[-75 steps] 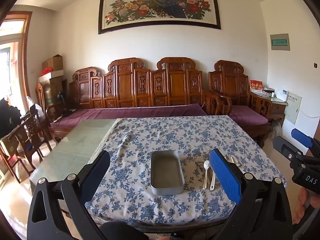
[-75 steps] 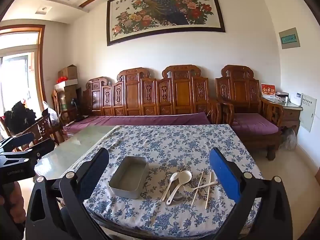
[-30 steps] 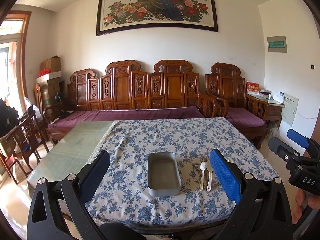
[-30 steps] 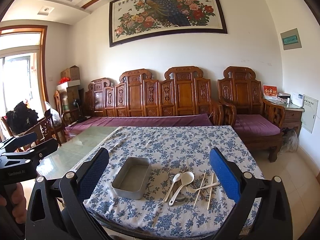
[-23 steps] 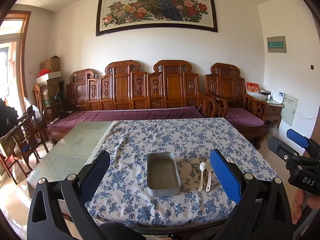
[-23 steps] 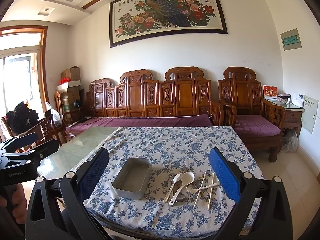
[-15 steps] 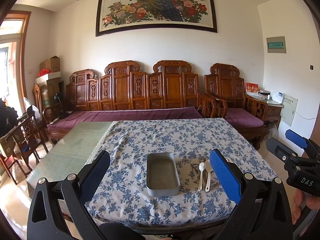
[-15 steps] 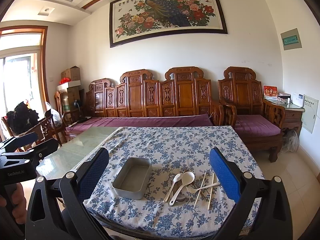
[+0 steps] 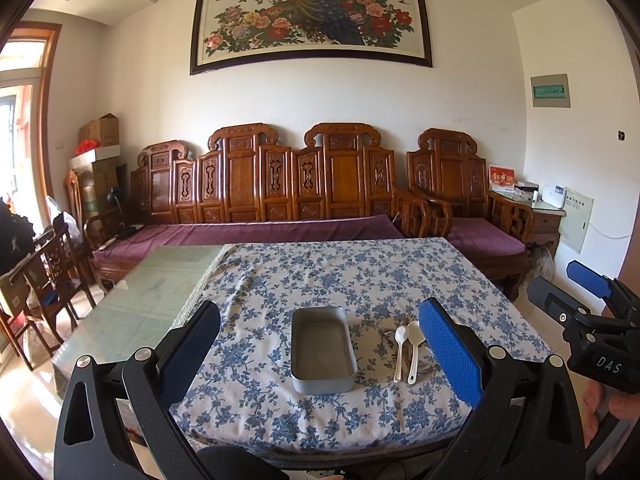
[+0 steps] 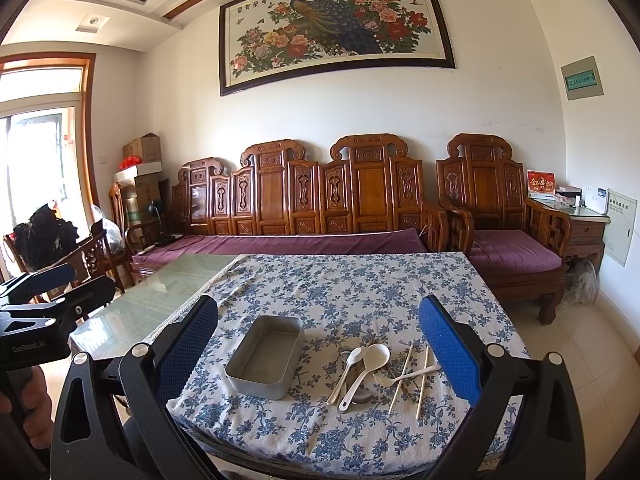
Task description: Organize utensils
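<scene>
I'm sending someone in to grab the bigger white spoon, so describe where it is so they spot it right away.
Start at the table with the blue flowered cloth and find the empty metal tin near its front edge. Just right of the tin lie two white spoons side by side. The bigger spoon is the right one, with the wider bowl, next to the chopsticks.

At the right edge of the left wrist view, the black body of the right gripper (image 9: 592, 292) bears the white letters "DAS". At the left edge of the right wrist view, the left gripper (image 10: 52, 284) carries small pale lettering that reads roughly "GenRobot.AI". The peacock painting (image 10: 336, 28) high on the wall has a row of Chinese characters along its top, too small to read. The red card (image 10: 541, 184) on the side cabinet shows gold characters, also illegible.
</scene>
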A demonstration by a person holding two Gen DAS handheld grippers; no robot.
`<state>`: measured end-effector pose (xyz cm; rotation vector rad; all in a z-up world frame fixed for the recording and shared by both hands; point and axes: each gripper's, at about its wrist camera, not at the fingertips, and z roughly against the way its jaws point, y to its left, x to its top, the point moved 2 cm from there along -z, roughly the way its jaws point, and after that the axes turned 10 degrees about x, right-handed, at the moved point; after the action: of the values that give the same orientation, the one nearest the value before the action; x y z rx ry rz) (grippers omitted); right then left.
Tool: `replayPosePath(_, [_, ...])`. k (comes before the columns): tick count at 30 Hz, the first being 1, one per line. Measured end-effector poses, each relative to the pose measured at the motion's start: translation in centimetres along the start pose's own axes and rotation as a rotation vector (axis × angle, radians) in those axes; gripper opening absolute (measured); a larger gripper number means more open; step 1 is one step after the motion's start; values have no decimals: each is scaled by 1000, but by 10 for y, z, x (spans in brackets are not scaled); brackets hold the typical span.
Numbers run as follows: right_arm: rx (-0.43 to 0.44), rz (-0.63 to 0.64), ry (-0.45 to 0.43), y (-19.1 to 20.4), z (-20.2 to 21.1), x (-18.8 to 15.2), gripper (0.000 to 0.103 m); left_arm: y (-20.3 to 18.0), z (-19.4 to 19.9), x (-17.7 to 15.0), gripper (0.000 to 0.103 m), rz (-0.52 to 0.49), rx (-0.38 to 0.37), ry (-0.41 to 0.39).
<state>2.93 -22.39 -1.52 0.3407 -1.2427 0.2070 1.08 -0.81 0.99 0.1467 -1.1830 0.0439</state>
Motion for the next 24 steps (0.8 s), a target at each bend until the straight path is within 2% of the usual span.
replayPosePath(11, [16, -13, 19, -3, -5, -2, 101, -3, -2, -2, 97, -5, -21, 19])
replayPosePath(16, [17, -17, 48, -15, -20, -11, 101, -8, -22, -13, 97, -18, -51, 70])
replayPosePath(24, [-30, -18, 134, -45, -66, -28, 98, -26, -61, -39, 97, -38, -87, 127])
